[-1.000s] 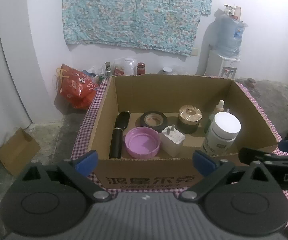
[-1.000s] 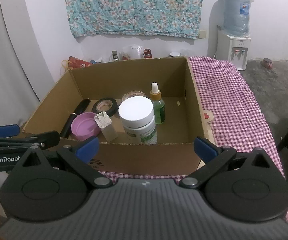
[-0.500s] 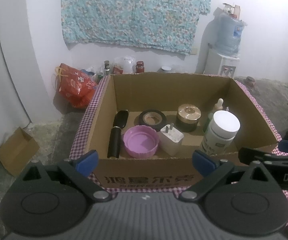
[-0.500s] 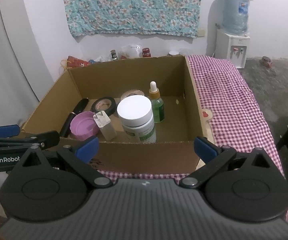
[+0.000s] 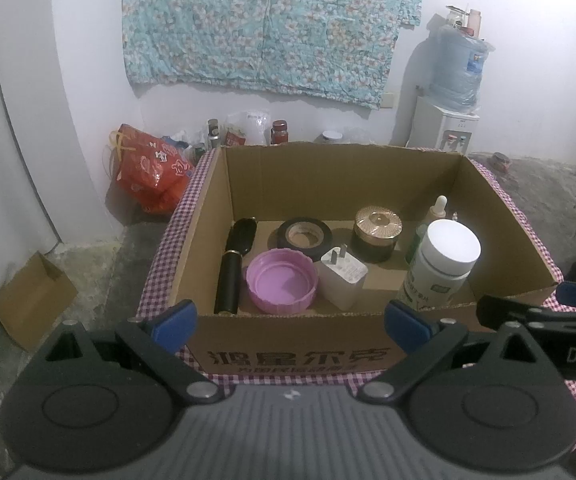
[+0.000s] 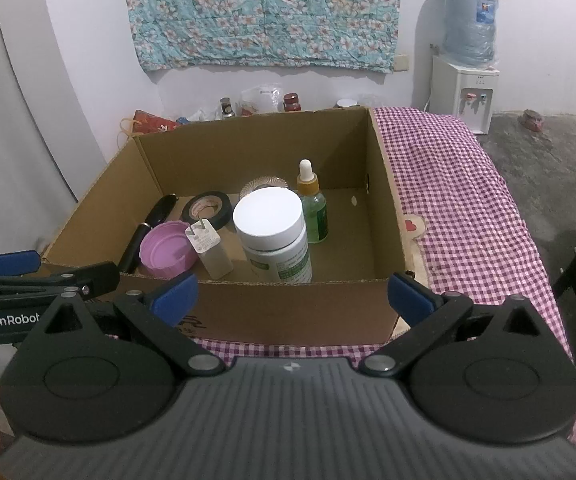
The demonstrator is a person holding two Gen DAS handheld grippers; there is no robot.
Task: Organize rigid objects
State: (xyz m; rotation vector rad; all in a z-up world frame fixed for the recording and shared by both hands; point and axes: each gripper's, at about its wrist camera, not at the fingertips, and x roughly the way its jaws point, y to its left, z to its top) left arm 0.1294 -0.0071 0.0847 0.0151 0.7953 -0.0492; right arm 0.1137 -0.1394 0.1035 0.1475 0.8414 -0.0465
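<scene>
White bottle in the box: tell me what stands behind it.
Behind the white bottle stand a green dropper bottle and a gold-lidded jar. In the right wrist view the bottle covers most of the jar; in the left, most of the dropper bottle's body.

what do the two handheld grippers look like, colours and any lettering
Both look alike: the left gripper and right gripper have a ribbed grey body, two round black discs, black linkage arms with silver pivots, and blue fingertip pads. White "GenRobot" lettering marks the left one's side.

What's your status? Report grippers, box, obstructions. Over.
Left gripper open, empty. Right gripper open, empty. Both short of cardboard box; seven items inside. Nothing in the way.
</scene>
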